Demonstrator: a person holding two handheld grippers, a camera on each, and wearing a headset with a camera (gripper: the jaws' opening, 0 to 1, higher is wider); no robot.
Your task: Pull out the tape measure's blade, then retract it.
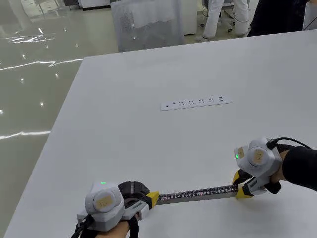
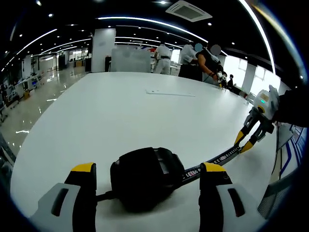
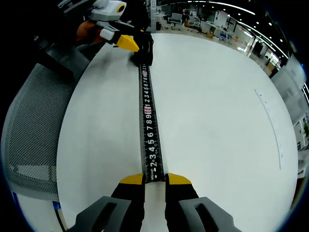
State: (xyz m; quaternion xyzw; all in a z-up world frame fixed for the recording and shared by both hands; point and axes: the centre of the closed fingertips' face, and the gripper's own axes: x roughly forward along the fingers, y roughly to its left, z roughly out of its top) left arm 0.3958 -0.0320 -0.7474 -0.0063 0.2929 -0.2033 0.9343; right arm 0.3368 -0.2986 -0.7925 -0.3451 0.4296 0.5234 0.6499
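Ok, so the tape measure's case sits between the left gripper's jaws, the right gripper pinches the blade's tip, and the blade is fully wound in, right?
No, the blade is pulled out: the right gripper view shows it stretched along the table from the case at the left gripper to the right gripper. The rest is right.

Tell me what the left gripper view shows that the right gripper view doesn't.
Left gripper view: a ceiling vent, and the black case close up between the left gripper's jaws. Right gripper view: a mesh chair, and legible numbers on the blade, its end pinched by the right gripper. Shared: the blade stretched across the white table.
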